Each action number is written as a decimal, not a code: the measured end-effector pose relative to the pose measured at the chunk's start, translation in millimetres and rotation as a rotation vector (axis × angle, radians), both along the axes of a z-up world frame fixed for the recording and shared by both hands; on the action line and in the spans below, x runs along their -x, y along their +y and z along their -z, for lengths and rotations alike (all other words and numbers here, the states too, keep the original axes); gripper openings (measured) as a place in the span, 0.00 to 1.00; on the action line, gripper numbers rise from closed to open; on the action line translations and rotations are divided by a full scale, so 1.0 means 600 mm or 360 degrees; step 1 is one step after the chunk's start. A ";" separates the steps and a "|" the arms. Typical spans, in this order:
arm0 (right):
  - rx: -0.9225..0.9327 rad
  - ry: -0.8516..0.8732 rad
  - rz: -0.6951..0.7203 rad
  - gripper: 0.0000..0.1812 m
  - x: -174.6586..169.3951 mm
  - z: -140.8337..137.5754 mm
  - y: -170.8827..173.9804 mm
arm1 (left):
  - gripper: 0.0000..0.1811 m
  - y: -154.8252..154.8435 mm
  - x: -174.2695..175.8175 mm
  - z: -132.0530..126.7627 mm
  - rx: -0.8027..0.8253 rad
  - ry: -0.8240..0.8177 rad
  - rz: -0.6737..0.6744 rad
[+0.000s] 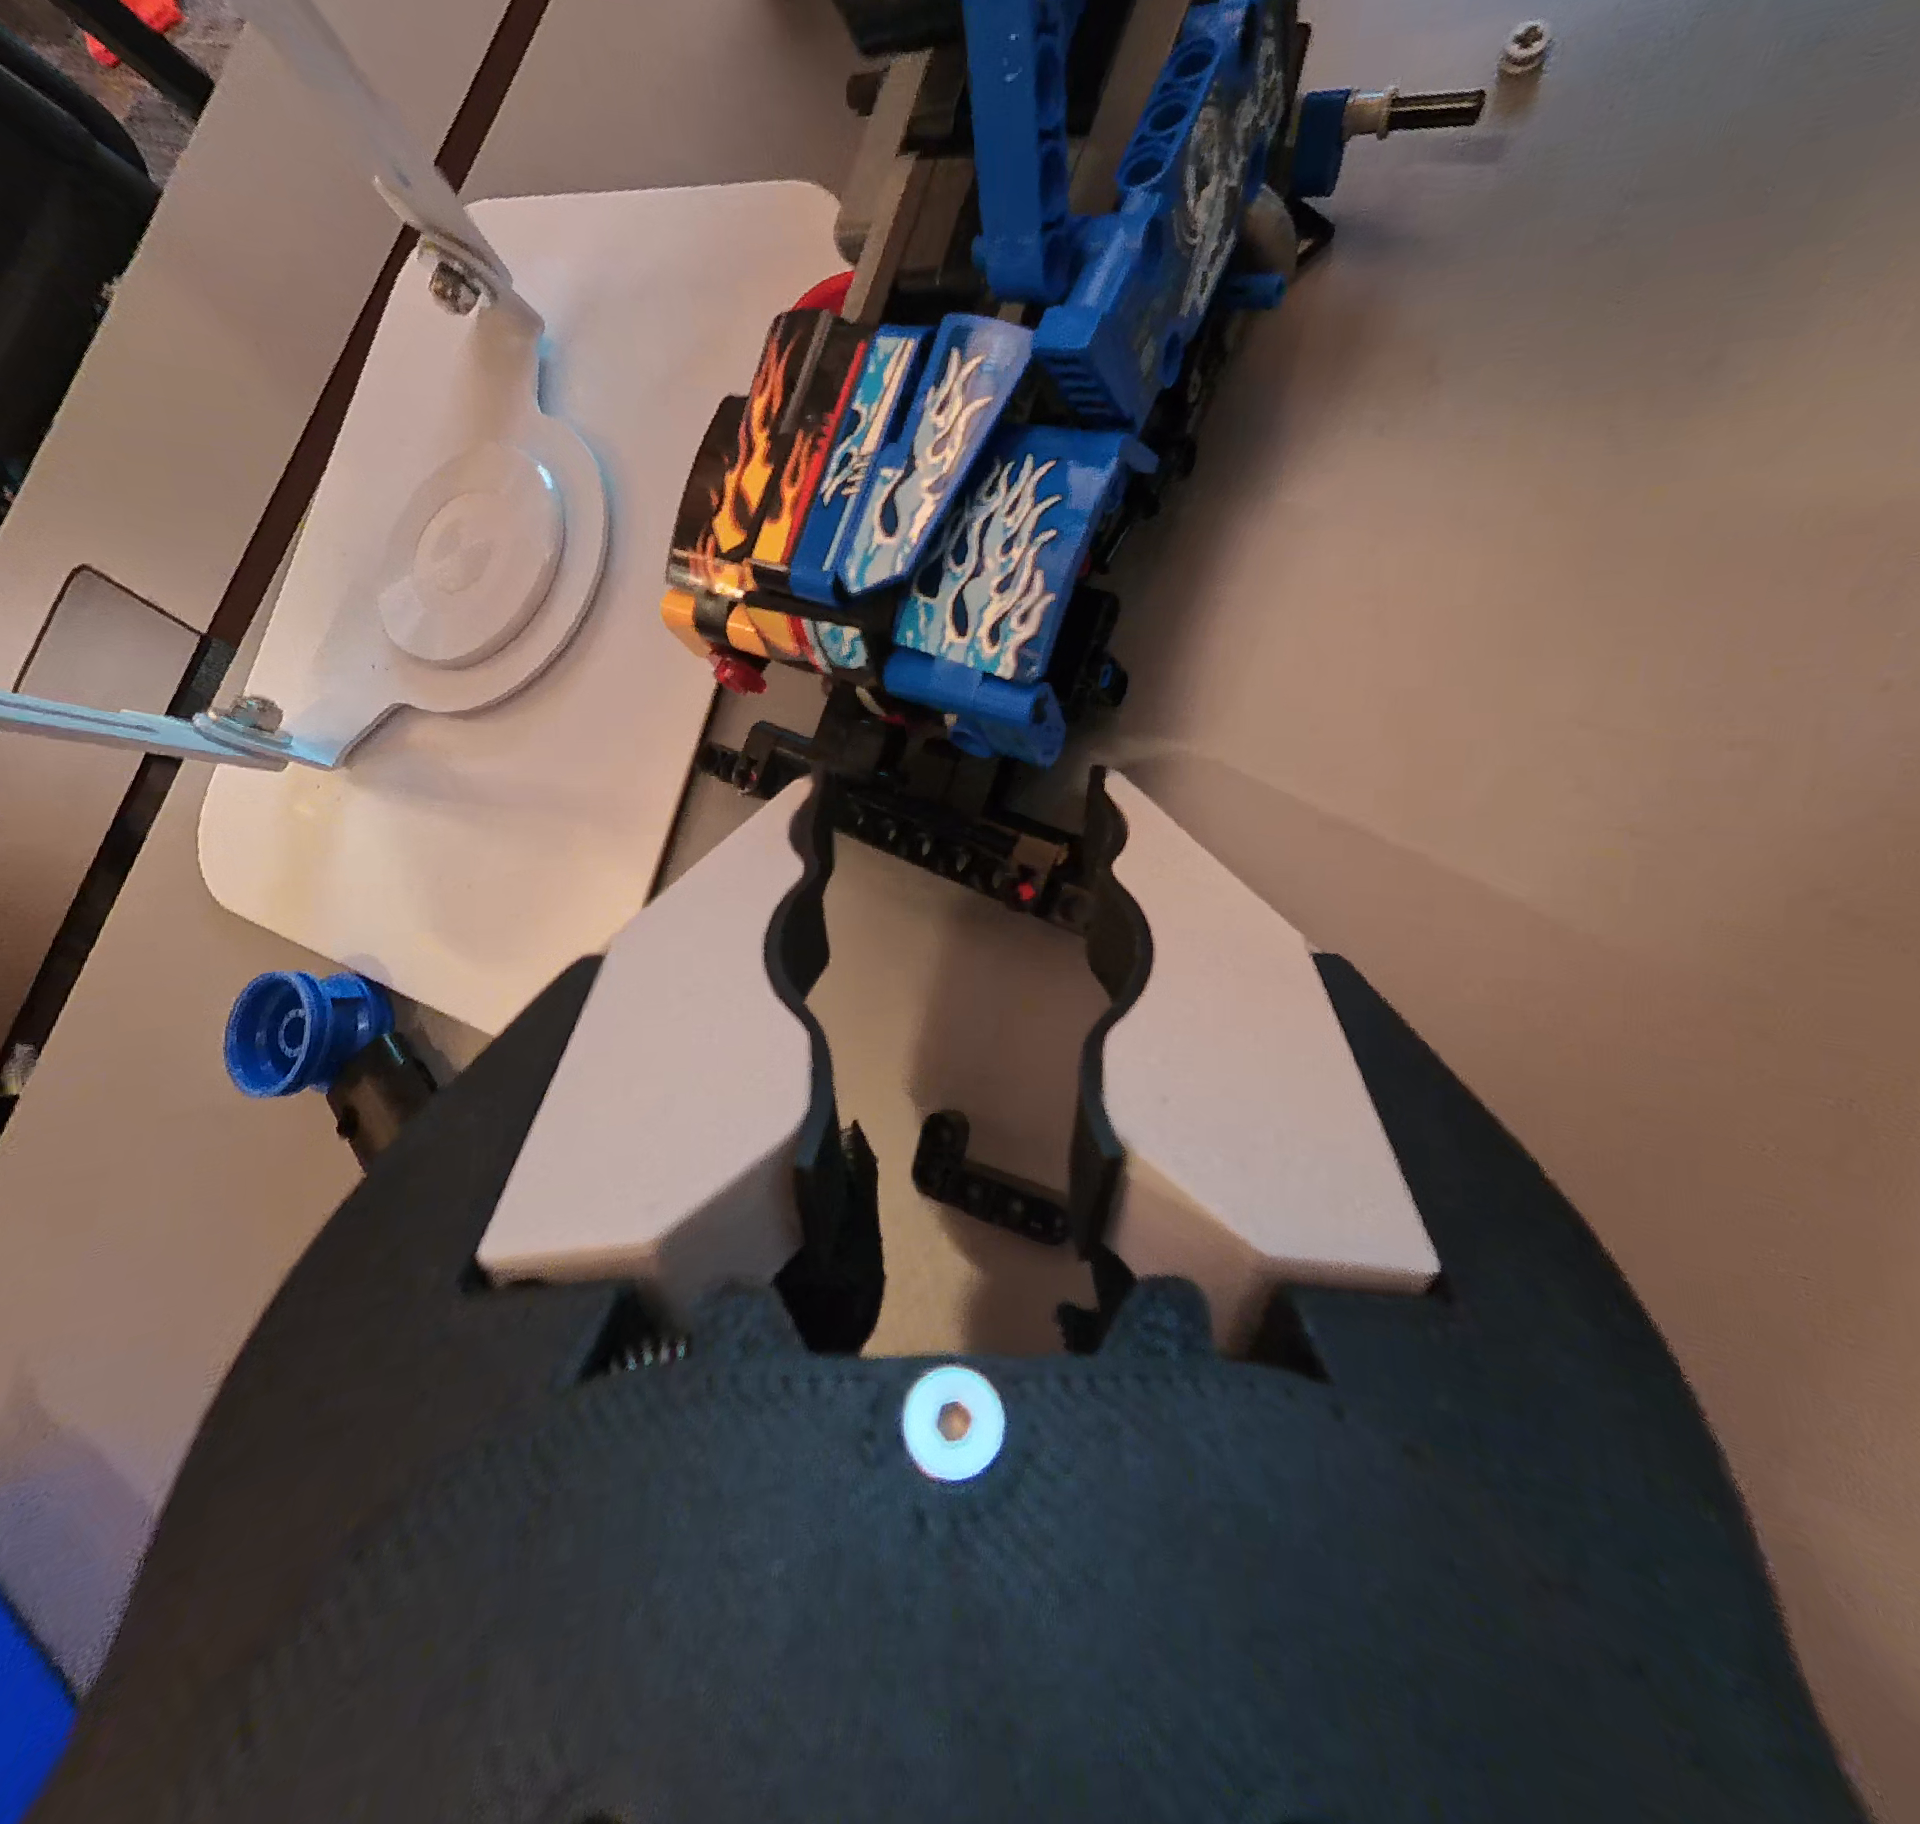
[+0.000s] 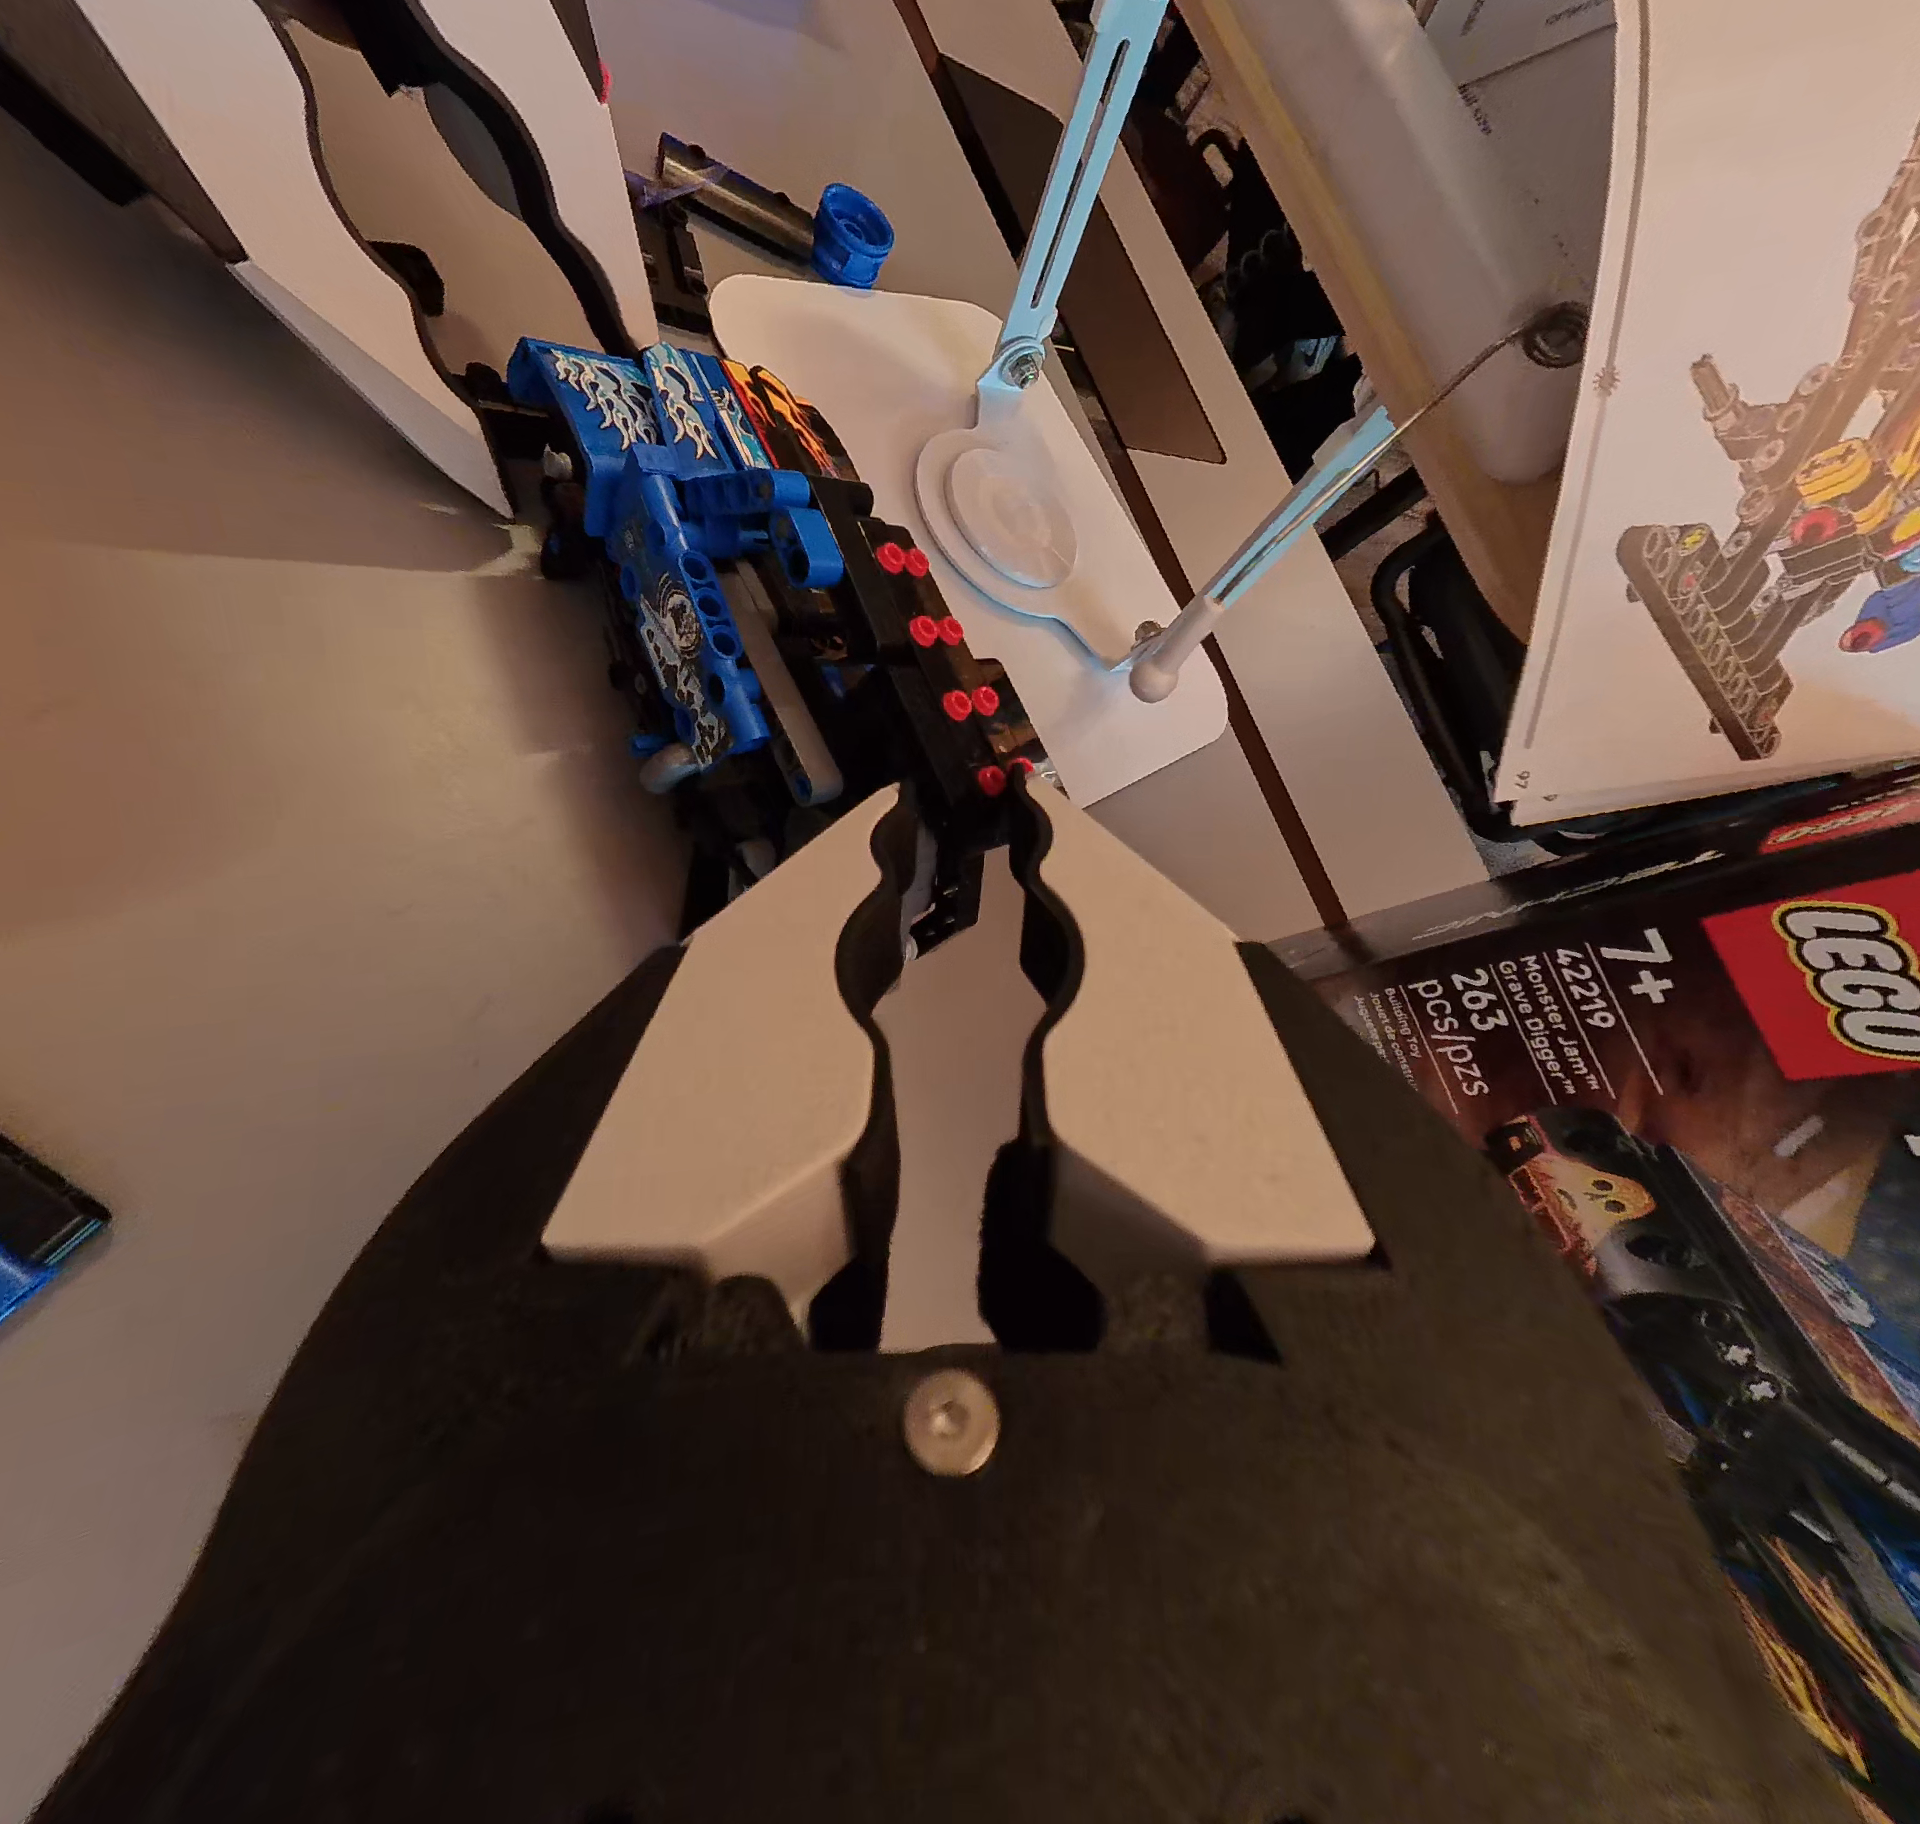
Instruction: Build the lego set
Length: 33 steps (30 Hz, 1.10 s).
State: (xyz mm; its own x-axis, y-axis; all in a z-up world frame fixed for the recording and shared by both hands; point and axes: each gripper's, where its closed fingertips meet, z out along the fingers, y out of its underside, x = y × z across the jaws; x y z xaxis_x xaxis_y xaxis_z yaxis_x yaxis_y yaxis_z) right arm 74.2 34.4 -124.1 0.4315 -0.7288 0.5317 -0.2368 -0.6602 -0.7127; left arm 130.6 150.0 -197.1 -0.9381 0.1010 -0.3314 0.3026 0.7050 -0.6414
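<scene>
The part-built Lego truck [image 1: 935, 486] lies on the table, with blue flame panels, orange flame panels and a black frame. My left gripper [image 1: 956, 787] is closed around the black frame end [image 1: 935, 839] of the truck. In the right wrist view the truck [image 2: 675, 548] shows a black beam with red pins [image 2: 935, 652]. My right gripper [image 2: 958, 803] is shut on the near end of that beam. The left gripper's white fingers [image 2: 343, 247] reach in from the upper left onto the truck's flame end.
A blue wheel hub [image 1: 291, 1031] lies at the left, also in the right wrist view [image 2: 852, 231]. A black L-shaped piece [image 1: 987, 1182] lies under my left gripper. An axle [image 1: 1392, 107] and grey bush [image 1: 1522, 44] lie far right. A white stand base [image 1: 436, 548], the Lego box [image 2: 1662, 1151] and booklet [image 2: 1714, 424] are nearby. The gap from one gripper's tips to the other's is roughly 15 cm. The black L-shaped piece [image 1: 987, 1182] lies some 7 cm from my left tips, 20 cm from my right tips.
</scene>
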 end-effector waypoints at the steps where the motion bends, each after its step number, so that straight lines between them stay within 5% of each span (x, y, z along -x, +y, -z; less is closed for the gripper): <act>1: -0.0005 0.0000 -0.0001 0.09 -0.001 0.000 0.000 | 0.28 0.000 -0.003 0.001 -0.0001 0.0024 -0.0025; 8: -0.0041 0.0004 -0.0007 0.09 -0.003 0.000 -0.002 | 0.38 -0.010 -0.010 0.007 0.0032 0.0129 -0.0046; 33: 0.0037 -0.0064 0.0052 0.08 -0.014 -0.002 -0.014 | 0.23 -0.024 -0.008 -0.006 0.0112 0.0142 -0.0044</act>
State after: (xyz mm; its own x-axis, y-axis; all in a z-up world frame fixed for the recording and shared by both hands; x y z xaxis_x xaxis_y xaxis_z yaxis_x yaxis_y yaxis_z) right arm 82.4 26.0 -122.6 0.3857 -0.7293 0.5651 -0.2297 -0.6691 -0.7068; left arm 135.3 135.8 -193.7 -0.9663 0.0541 -0.2516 0.2230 0.6646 -0.7132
